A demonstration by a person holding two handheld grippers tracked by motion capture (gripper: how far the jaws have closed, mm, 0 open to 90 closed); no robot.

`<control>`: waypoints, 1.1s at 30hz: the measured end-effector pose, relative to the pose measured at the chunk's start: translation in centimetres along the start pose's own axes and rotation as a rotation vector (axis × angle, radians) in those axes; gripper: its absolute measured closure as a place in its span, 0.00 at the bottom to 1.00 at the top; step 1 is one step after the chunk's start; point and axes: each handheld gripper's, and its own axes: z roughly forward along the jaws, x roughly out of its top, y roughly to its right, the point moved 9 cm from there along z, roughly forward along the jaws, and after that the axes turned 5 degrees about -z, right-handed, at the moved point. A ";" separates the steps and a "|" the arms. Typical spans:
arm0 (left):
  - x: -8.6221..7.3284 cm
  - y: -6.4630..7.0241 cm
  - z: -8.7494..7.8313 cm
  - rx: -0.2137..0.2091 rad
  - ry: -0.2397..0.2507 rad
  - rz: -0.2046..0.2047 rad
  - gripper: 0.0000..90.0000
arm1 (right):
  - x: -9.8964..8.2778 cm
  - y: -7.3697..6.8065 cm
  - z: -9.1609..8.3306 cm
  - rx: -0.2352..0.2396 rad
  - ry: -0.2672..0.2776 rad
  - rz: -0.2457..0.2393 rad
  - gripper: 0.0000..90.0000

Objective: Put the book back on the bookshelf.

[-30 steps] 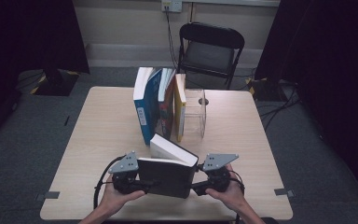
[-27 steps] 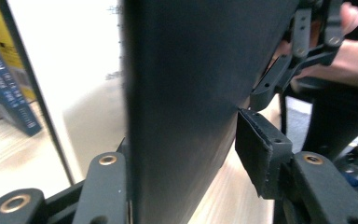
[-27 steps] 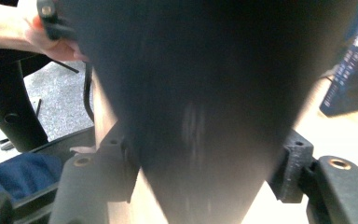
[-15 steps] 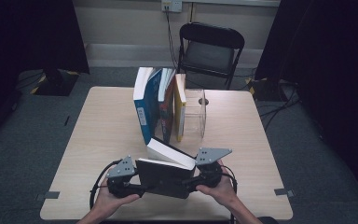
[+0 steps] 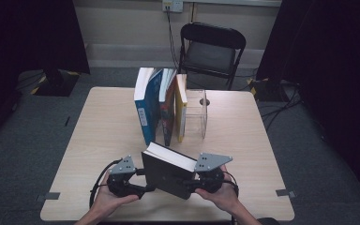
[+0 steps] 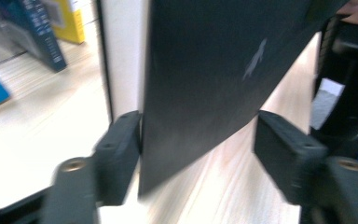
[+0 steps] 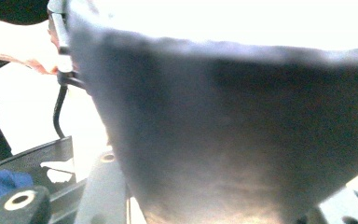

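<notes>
The black book [image 5: 171, 172] stands tilted on its lower edge between the two grippers, near the front edge of the surface [image 5: 103, 122]. This looks like a hand-over that keeps it upright for shelving.

The left gripper [image 5: 143, 189] has just been opening: in the left gripper view one of its jaws lies against the cover [image 6: 205, 79] and the other stands clear, so it has let go. The right gripper [image 5: 192, 183] has just been closing, and its jaws appear clenched on the book's far side, carrying it.

Ahead of the jaws, a row of upright books [image 5: 161, 110] leans against a clear bookend [image 5: 200, 115]. Beyond the surface are a black folding chair [image 5: 211, 47], grey carpet and dark curtains.
</notes>
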 end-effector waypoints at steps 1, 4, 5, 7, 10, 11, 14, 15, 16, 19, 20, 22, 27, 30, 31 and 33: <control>0.0 -0.1 -0.1 -0.006 -0.001 -0.011 0.31 | -0.1 0.1 -0.2 -0.002 -0.002 0.006 0.58; 0.2 -1.3 -0.6 0.036 0.015 -0.049 0.29 | -0.4 0.5 -0.7 -0.010 -0.006 0.017 0.58; 0.1 -1.7 -0.7 0.036 0.008 -0.065 0.29 | -0.5 0.6 -0.9 -0.015 -0.006 0.027 0.58; -0.4 -2.6 -0.8 0.039 -0.016 -0.078 0.21 | -0.9 1.1 -1.6 -0.026 -0.012 0.041 0.58; -0.7 -3.7 -0.9 0.076 -0.046 -0.121 0.21 | -1.2 1.5 -2.1 -0.028 -0.020 0.052 0.58; -0.9 -4.4 -1.0 0.109 -0.049 -0.124 0.22 | -1.5 1.9 -2.7 -0.042 -0.019 0.072 0.58; -1.4 -5.3 -1.0 0.147 -0.074 -0.133 0.21 | -2.0 2.5 -3.5 -0.058 -0.021 0.091 0.58; -2.0 -6.6 -0.8 0.231 -0.110 -0.117 0.22 | -2.2 2.7 -3.8 -0.066 -0.021 0.098 0.58; -2.0 -6.6 -0.8 0.231 -0.110 -0.117 0.23 | -2.2 2.7 -3.8 -0.066 -0.021 0.098 0.58; -3.1 -9.0 -0.9 0.354 -0.156 -0.115 0.21 | -2.7 3.6 -4.7 -0.090 -0.019 0.126 0.58; -3.1 -9.0 -0.9 0.354 -0.156 -0.115 0.21 | -2.7 3.6 -4.7 -0.090 -0.019 0.126 0.58; -3.5 -10.0 -1.1 0.399 -0.168 -0.139 0.20 | -3.0 4.1 -5.1 -0.101 -0.021 0.136 0.58; -4.6 -12.5 -1.2 0.508 -0.187 -0.199 0.20 | -3.4 5.0 -5.8 -0.134 -0.023 0.156 0.58; -4.7 -13.0 -1.2 0.527 -0.186 -0.198 0.18 | -3.7 5.4 -6.2 -0.159 -0.031 0.154 0.58; -4.7 -13.2 -1.3 0.535 -0.178 -0.210 0.18 | -3.9 5.7 -6.6 -0.177 -0.033 0.160 0.58; -4.7 -13.2 -1.4 0.532 -0.168 -0.219 0.18 | -4.1 6.1 -6.9 -0.199 -0.033 0.173 0.58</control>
